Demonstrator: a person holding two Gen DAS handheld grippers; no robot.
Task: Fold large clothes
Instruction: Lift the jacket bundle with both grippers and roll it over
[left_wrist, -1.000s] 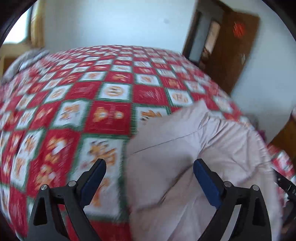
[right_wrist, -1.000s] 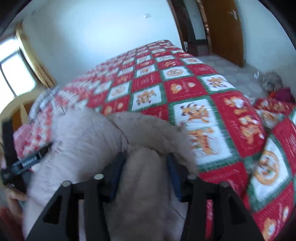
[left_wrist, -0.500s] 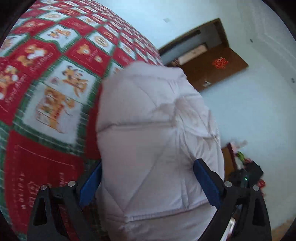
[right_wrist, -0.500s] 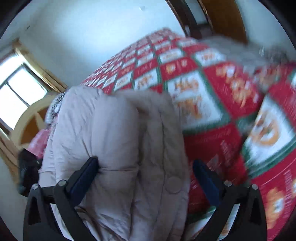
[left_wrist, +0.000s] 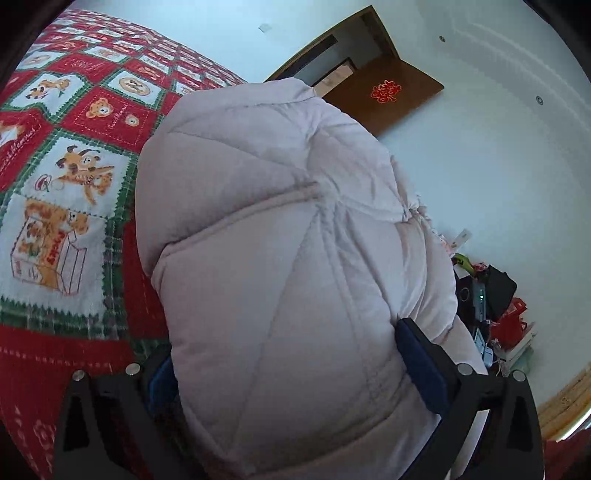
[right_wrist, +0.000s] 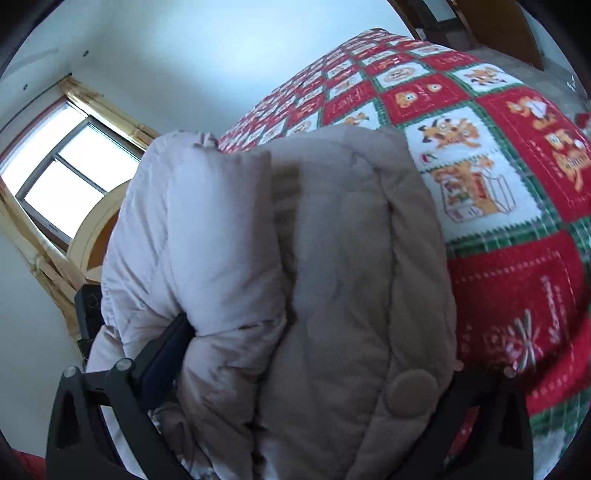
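1. Tongs first: the left gripper (left_wrist: 284, 343) has its jaws spread wide and opening. The jacket (left_wrist: 277, 221) fills the gap between them and bulges against both blue pads (left_wrist: 417, 362).
2. Our right gripper (right_wrist: 317, 343) is also spread wide around the jacket (right_wrist: 332, 240). Only one pad (right_wrist: 166, 354) shows, tucked under a pale fold. The other finger is hidden beneath the fabric, so we cannot tell whether this gripper squeezes or merely straddles the jacket.
3. We see the jacket as a puffy, quilted bundle lying on the bedspread (left_wrist: 66, 206), with both grippers at its near end.
4. Only the left wrist view shows the jacket's smooth pale quilted side. It also shows the brown door (left_wrist: 384, 99) with a red ornament beyond the jacket's far end. A heap of dark and red clutter (left_wrist: 495, 295) lies on the floor beside the jacket, away from the bedspread.
5. Only the right wrist view shows the jacket's tan fleecy layer folded against the pale one, with a round snap button (right_wrist: 412, 393) near the gripper. A window (right_wrist: 66, 177) with a wooden frame stands beyond the jacket's pale side.
6. Both views show the red, white and green patterned bedspread (right_wrist: 498, 110) stretching away from the jacket.
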